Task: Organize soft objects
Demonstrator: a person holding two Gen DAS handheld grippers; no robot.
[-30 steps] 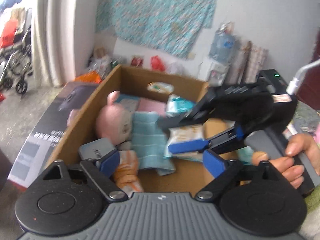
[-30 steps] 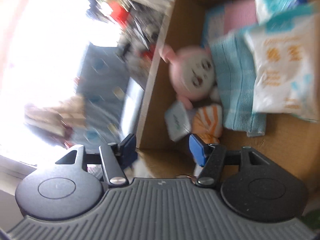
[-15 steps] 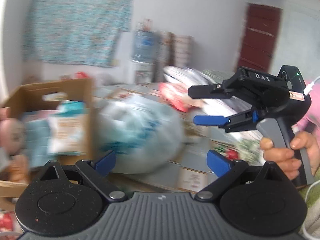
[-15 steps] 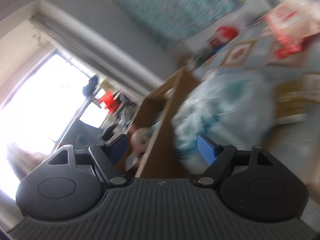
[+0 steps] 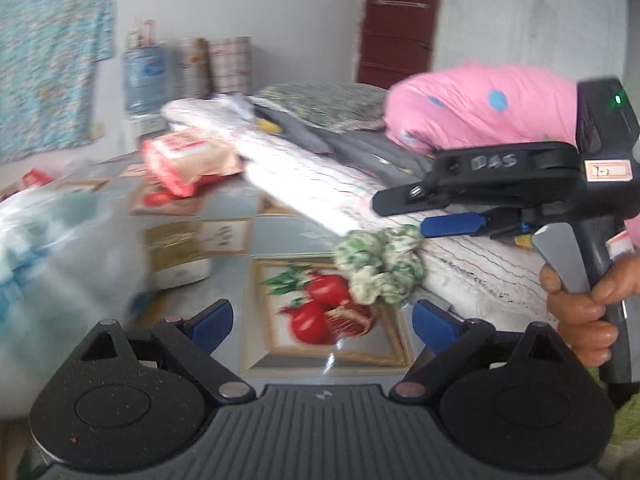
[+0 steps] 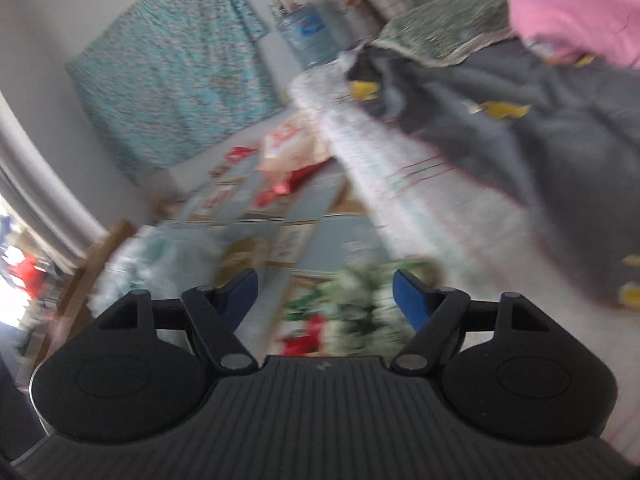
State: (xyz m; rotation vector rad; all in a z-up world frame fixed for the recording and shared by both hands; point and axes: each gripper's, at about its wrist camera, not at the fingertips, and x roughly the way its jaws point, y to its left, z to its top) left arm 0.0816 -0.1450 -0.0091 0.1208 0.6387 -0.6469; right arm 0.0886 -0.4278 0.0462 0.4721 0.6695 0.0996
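A green-and-white ruffled soft thing point(image 5: 380, 266) lies on the patterned floor mat point(image 5: 280, 240) against the mattress edge. My left gripper point(image 5: 322, 320) is open with nothing between its fingers, a little short of that soft thing. My right gripper point(image 5: 404, 216), held by a hand point(image 5: 580, 304), hovers just above it from the right. In the right wrist view the soft thing point(image 6: 368, 304) is a blur low between the fingers of my right gripper point(image 6: 326, 292). Its jaws are closing and the pads do not press on anything.
A filled clear plastic bag point(image 5: 60, 248) sits at the left, by the cardboard box point(image 6: 104, 248). A red-and-white pack point(image 5: 188, 160) lies farther back. The mattress point(image 5: 320, 192) carries a grey cover point(image 6: 560, 160) and a pink quilt point(image 5: 480, 108). A water jug point(image 5: 144, 76) stands by the wall.
Both grippers have swung to the right, away from the cardboard box of toys and packs. The plastic bag passed to the left and the green-and-white soft thing came into view.
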